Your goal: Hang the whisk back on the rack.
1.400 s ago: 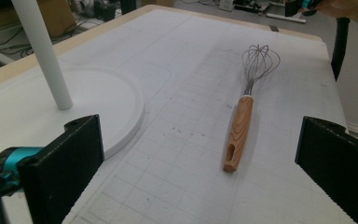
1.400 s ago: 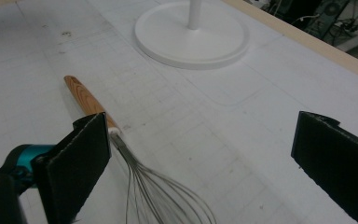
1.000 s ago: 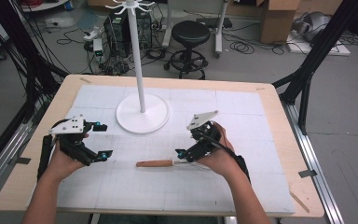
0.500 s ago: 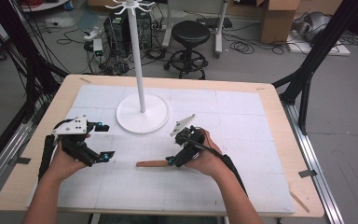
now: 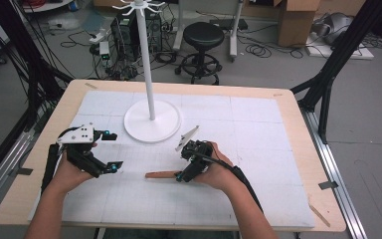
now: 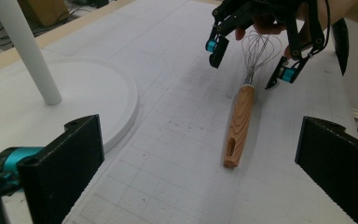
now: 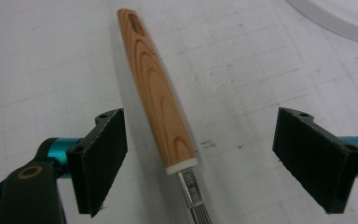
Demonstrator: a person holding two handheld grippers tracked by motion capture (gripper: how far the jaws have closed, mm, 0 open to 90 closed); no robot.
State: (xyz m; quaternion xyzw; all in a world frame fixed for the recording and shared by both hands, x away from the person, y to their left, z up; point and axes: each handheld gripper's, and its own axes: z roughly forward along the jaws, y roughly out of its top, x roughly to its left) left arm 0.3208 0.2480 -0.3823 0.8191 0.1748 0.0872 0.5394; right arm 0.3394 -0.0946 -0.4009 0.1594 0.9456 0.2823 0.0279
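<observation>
A whisk with a wooden handle (image 5: 160, 175) (image 6: 239, 122) (image 7: 156, 88) lies flat on the white gridded mat (image 5: 258, 149), its wire head (image 6: 259, 46) toward the right hand. My right gripper (image 5: 181, 174) (image 6: 249, 63) (image 7: 205, 163) hangs low over the spot where handle meets wire. Its jaws have just been closing and stand open on either side of the whisk's neck, with gaps on both sides and no pad touching it. My left gripper (image 5: 113, 150) (image 6: 200, 172) rests at the left, open and empty, facing the handle's free end.
A white stand with a round base (image 5: 151, 122) (image 6: 84, 93) and a tall pole (image 5: 146, 59) topped by hooks rises behind the whisk. The mat lies on a wooden table (image 5: 298, 119). A stool (image 5: 204, 35), cables and boxes are on the floor beyond.
My right gripper has moved left and down along the whisk, tipping over its wire end, and its jaws have narrowed. The left gripper and the whisk have stayed put.
</observation>
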